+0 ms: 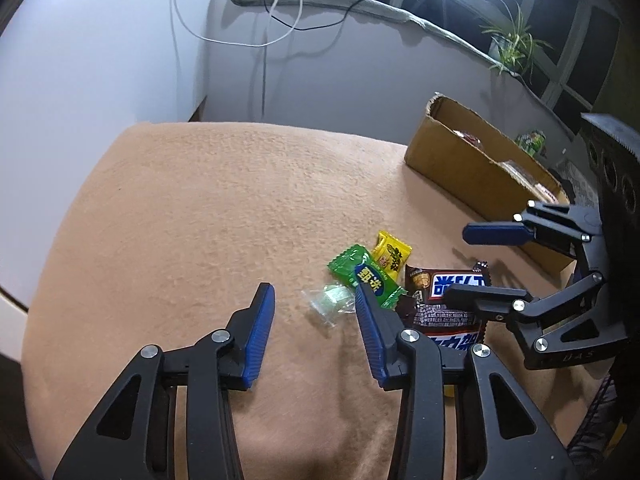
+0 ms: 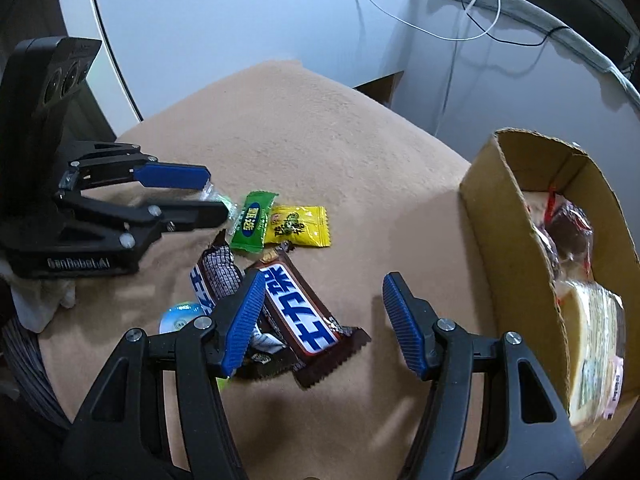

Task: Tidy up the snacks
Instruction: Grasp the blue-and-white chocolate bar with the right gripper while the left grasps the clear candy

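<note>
Snack pile lying on tan cloth, both tongs spread and empty.
Left wrist view: left gripper (image 1: pixel 315 298) is hovering with the clear candy (image 1: pixel 330 305) near its tips. Right wrist view: right gripper (image 2: pixel 323 286) is straddling the brown chocolate bar (image 2: pixel 301 312), pads apart; cardboard box (image 2: pixel 507 236) is sitting at right.

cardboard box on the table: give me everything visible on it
The cardboard box is plain brown corrugated card, open-topped, with rough, torn-looking top edges and no flaps showing. It stands upright on the tan cloth at the table's right side, apart from the loose candy pile. Inside are wrapped snacks: a dark item in clear wrap with red on it at the far end and a pale packaged block nearer. Neither gripper touches it; the right gripper hovers open beside its left wall.
</note>
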Available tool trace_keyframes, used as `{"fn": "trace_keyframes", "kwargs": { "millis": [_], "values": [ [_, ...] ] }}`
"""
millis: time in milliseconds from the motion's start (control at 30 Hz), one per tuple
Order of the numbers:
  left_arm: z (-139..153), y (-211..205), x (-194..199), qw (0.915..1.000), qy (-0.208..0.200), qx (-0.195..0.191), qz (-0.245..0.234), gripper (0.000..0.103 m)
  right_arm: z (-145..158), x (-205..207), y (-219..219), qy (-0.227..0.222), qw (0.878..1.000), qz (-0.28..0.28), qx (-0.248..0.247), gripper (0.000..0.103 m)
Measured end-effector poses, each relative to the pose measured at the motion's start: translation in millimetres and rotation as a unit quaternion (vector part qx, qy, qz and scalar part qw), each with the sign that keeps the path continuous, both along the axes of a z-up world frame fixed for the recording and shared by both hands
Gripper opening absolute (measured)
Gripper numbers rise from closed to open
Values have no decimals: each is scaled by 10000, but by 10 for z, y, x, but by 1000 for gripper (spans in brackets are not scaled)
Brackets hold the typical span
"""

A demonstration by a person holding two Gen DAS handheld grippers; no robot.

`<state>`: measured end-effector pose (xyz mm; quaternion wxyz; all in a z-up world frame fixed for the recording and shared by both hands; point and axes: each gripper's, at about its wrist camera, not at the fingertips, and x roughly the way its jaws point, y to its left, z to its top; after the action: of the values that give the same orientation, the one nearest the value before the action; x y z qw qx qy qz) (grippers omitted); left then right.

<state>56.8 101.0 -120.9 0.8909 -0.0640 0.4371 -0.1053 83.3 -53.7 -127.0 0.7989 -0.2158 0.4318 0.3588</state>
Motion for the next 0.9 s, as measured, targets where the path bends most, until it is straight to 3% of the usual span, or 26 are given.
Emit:
{"fn": "trace_keyframes", "kwargs": {
  "millis": [333,433,633,900],
  "values": [
    [-50,-90,-16,9996,36,215,-175,40,-74,-72,19,126,9992,332,-175,63],
    [-58,-119,-9,9994,24,260,-208,40,-81,-59,28,126,9996,242,-110,56],
    [-61,-100,-14,9996,7,224,-184,23,-95,-151,85,-5,9992,335,-231,43],
    [-48,-137,-42,9993,-91,289,-219,15,-48,-118,-55,252,9995,134,142,27]
  ]
}}
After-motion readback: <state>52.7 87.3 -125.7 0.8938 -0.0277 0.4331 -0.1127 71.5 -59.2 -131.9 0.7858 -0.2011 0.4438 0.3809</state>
